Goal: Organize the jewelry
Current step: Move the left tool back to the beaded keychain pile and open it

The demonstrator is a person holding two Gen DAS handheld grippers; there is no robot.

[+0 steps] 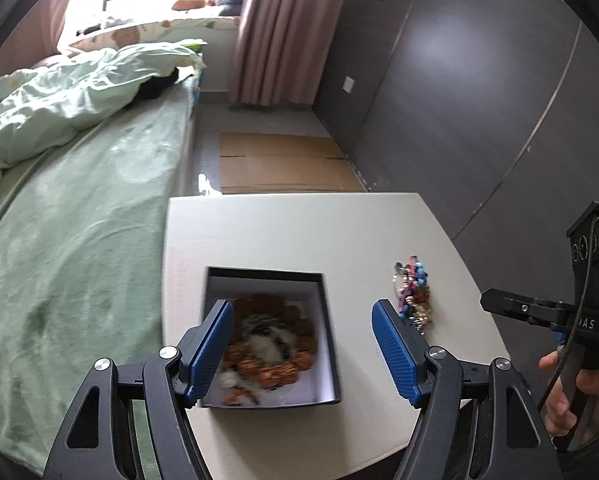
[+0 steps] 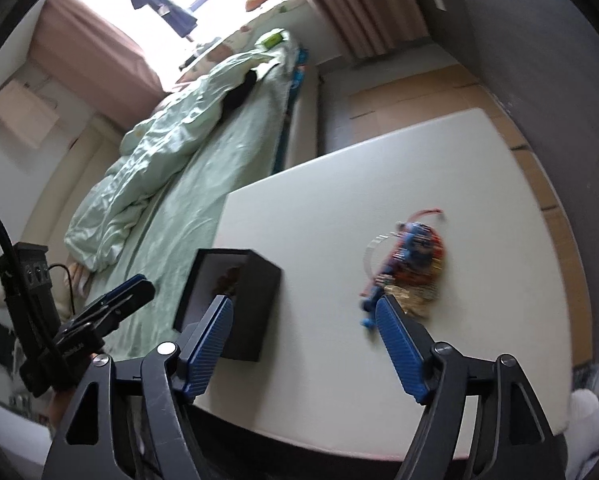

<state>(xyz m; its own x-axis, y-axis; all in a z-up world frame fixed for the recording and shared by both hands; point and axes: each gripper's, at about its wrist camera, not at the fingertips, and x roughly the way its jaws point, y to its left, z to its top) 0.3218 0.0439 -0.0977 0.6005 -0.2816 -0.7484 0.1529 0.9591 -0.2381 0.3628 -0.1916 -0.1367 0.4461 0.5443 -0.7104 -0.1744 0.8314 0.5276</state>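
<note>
Both hand-held grippers, left and right, gape empty beside the box; I risk snagging several tangled bracelets together.

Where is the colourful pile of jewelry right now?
The colourful tangled pile of jewelry lies loose on the white tabletop, to the right of the open black box in the left wrist view, not touching it.

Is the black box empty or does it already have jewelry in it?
Not empty. The black box is open with no lid on it, and a heap of brown beaded jewelry lies on its white lining.
</note>
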